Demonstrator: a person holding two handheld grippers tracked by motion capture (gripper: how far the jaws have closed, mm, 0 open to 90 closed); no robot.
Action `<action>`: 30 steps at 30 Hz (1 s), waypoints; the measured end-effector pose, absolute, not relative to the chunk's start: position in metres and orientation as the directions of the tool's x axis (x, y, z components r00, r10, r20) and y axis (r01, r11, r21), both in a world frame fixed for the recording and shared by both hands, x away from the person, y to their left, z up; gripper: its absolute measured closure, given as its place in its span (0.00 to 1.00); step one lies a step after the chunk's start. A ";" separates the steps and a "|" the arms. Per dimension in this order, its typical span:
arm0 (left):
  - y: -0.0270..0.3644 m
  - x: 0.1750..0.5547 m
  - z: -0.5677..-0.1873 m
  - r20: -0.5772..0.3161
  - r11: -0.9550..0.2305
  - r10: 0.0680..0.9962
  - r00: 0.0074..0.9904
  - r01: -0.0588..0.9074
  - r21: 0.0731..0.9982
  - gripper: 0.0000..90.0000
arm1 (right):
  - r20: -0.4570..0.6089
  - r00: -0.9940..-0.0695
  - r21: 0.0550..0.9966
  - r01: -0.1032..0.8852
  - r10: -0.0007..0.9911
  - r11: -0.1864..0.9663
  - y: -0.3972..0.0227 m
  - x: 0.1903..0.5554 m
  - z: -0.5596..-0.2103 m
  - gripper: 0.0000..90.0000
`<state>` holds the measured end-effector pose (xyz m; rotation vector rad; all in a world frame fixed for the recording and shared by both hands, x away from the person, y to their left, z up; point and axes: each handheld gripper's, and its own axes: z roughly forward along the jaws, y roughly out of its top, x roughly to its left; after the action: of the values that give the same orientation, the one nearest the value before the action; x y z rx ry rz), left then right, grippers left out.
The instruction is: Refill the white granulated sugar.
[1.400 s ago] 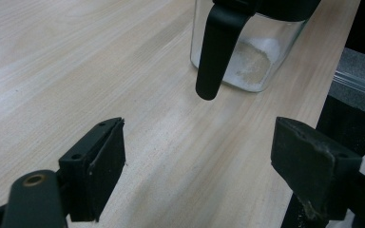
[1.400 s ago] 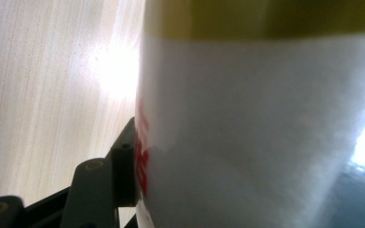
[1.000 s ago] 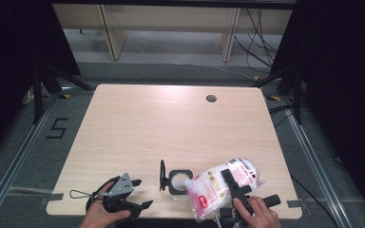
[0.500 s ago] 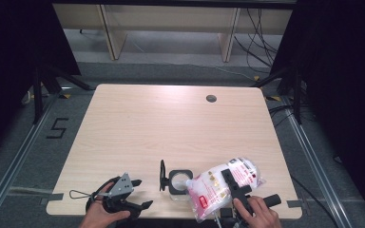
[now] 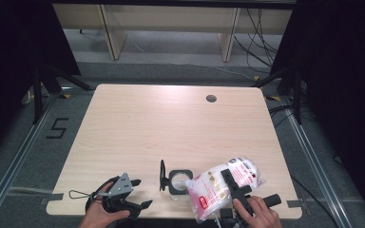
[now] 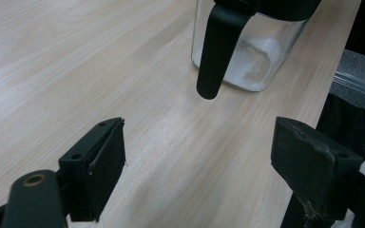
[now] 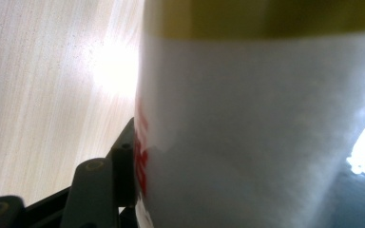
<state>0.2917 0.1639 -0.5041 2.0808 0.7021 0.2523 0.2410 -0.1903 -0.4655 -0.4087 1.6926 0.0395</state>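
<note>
A white plastic bag [image 5: 214, 190] with a red label lies tilted at the table's front right, its low end by the jar. My right gripper [image 5: 229, 179] is shut on the bag; in the right gripper view the bag [image 7: 266, 133] looms close and one black finger [image 7: 123, 173] presses its side. A small glass jar [image 5: 178, 183] with a black rim stands left of the bag, its black lid [image 5: 162, 175] swung up. White grains lie in the jar [image 6: 252, 61]. My left gripper [image 5: 141, 193] rests open at the front left, and its jaws [image 6: 199, 166] point at the jar with nothing between them.
The light wooden table [image 5: 171, 123] has a round cable hole [image 5: 211, 98] at the back right. A cable loop [image 5: 78, 194] trails left of the left gripper. Both hands sit at the front edge. Dark stands and rails flank the table.
</note>
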 end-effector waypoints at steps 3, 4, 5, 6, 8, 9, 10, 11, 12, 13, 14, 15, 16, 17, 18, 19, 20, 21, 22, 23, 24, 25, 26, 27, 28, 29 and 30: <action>0.164 0.291 -0.504 -0.088 -0.433 0.566 0.820 0.386 0.814 0.20 | -0.965 -0.107 -0.202 -0.287 -0.241 0.936 -0.191 0.241 -0.466 0.48; 0.164 0.291 -0.503 -0.097 -0.424 0.568 0.817 0.391 0.817 0.20 | -0.965 -0.105 -0.203 -0.287 -0.241 0.936 -0.191 0.241 -0.466 0.48; 0.164 0.291 -0.503 -0.089 -0.431 0.568 0.818 0.388 0.815 0.20 | -0.965 -0.103 -0.204 -0.286 -0.242 0.936 -0.191 0.241 -0.466 0.48; 0.165 0.292 -0.503 -0.091 -0.433 0.568 0.818 0.391 0.812 0.20 | -0.965 -0.102 -0.205 -0.288 -0.243 0.936 -0.191 0.241 -0.465 0.48; 0.165 0.292 -0.504 -0.091 -0.430 0.567 0.819 0.388 0.816 0.20 | -0.965 -0.098 -0.206 -0.289 -0.243 0.935 -0.191 0.241 -0.465 0.48; 0.164 0.291 -0.504 -0.088 -0.432 0.569 0.818 0.387 0.814 0.20 | -0.965 -0.098 -0.205 -0.291 -0.243 0.934 -0.190 0.241 -0.465 0.48; 0.164 0.291 -0.504 -0.088 -0.430 0.570 0.817 0.388 0.815 0.20 | -0.965 -0.106 -0.202 -0.284 -0.240 0.937 -0.191 0.241 -0.466 0.48; 0.164 0.292 -0.504 -0.088 -0.431 0.568 0.818 0.387 0.815 0.20 | -0.965 -0.107 -0.202 -0.282 -0.240 0.938 -0.191 0.240 -0.466 0.48; 0.164 0.291 -0.504 -0.088 -0.432 0.567 0.819 0.387 0.815 0.20 | -0.967 -0.118 -0.187 -0.276 -0.226 0.943 -0.191 0.240 -0.467 0.48; 0.164 0.291 -0.503 -0.093 -0.428 0.566 0.819 0.388 0.816 0.20 | -0.968 -0.115 -0.184 -0.277 -0.223 0.943 -0.191 0.240 -0.467 0.48; 0.166 0.292 -0.502 -0.062 -0.461 0.559 0.827 0.372 0.806 0.20 | -0.967 -0.111 -0.191 -0.284 -0.230 0.940 -0.191 0.240 -0.467 0.48; 0.166 0.292 -0.503 -0.069 -0.451 0.564 0.823 0.378 0.808 0.20 | -0.968 -0.119 -0.183 -0.275 -0.222 0.944 -0.191 0.240 -0.468 0.48; 0.165 0.292 -0.503 -0.086 -0.434 0.567 0.819 0.385 0.814 0.20 | -0.968 -0.117 -0.184 -0.278 -0.224 0.943 -0.191 0.240 -0.467 0.48; 0.166 0.292 -0.502 -0.076 -0.446 0.566 0.821 0.382 0.809 0.20 | -0.968 -0.117 -0.185 -0.279 -0.224 0.942 -0.191 0.240 -0.467 0.48; 0.166 0.292 -0.502 -0.077 -0.446 0.573 0.816 0.390 0.805 0.20 | -0.967 -0.110 -0.189 -0.285 -0.228 0.940 -0.191 0.241 -0.467 0.48; 0.166 0.292 -0.502 -0.078 -0.446 0.568 0.819 0.386 0.808 0.20 | -0.967 -0.117 -0.185 -0.281 -0.225 0.942 -0.191 0.240 -0.467 0.48; 0.166 0.292 -0.503 -0.080 -0.442 0.568 0.819 0.386 0.810 0.20 | -0.958 -0.100 -0.234 -0.271 -0.269 0.934 -0.191 0.240 -0.464 0.48; 0.165 0.293 -0.503 -0.073 -0.444 0.562 0.824 0.375 0.814 0.20 | -0.953 -0.094 -0.253 -0.278 -0.288 0.927 -0.191 0.240 -0.463 0.48; 0.165 0.294 -0.503 -0.057 -0.458 0.550 0.833 0.358 0.814 0.20 | -0.956 -0.103 -0.237 -0.273 -0.274 0.932 -0.192 0.240 -0.464 0.48; 0.166 0.293 -0.503 -0.058 -0.462 0.554 0.831 0.364 0.808 0.20 | -0.952 -0.092 -0.256 -0.279 -0.291 0.926 -0.192 0.240 -0.463 0.48; 0.165 0.292 -0.503 -0.072 -0.453 0.563 0.824 0.380 0.806 0.20 | -0.953 -0.091 -0.255 -0.277 -0.289 0.926 -0.192 0.240 -0.463 0.48; 0.165 0.292 -0.503 -0.071 -0.453 0.562 0.824 0.379 0.807 0.20 | -0.952 -0.089 -0.259 -0.279 -0.293 0.925 -0.192 0.241 -0.462 0.48; 0.166 0.293 -0.503 -0.065 -0.454 0.555 0.829 0.368 0.811 0.20 | -0.957 -0.113 -0.234 -0.250 -0.268 0.940 -0.193 0.238 -0.464 0.48; 0.166 0.294 -0.503 -0.060 -0.456 0.557 0.829 0.365 0.812 0.20 | -0.956 -0.094 -0.245 -0.263 -0.278 0.933 -0.194 0.239 -0.464 0.48; 0.166 0.293 -0.503 -0.060 -0.454 0.561 0.825 0.368 0.812 0.20 | -0.953 -0.089 -0.258 -0.266 -0.290 0.929 -0.194 0.239 -0.463 0.48; 0.167 0.293 -0.503 -0.062 -0.458 0.570 0.819 0.380 0.804 0.20 | -0.953 -0.088 -0.257 -0.265 -0.289 0.929 -0.194 0.240 -0.463 0.48; 0.166 0.292 -0.503 -0.084 -0.438 0.574 0.815 0.392 0.809 0.20 | -0.954 -0.089 -0.255 -0.264 -0.287 0.930 -0.194 0.240 -0.463 0.48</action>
<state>0.2915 0.1660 -0.5032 2.0849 0.7107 0.2523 0.2397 -0.1939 -0.4629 -0.4239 1.6769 -0.0204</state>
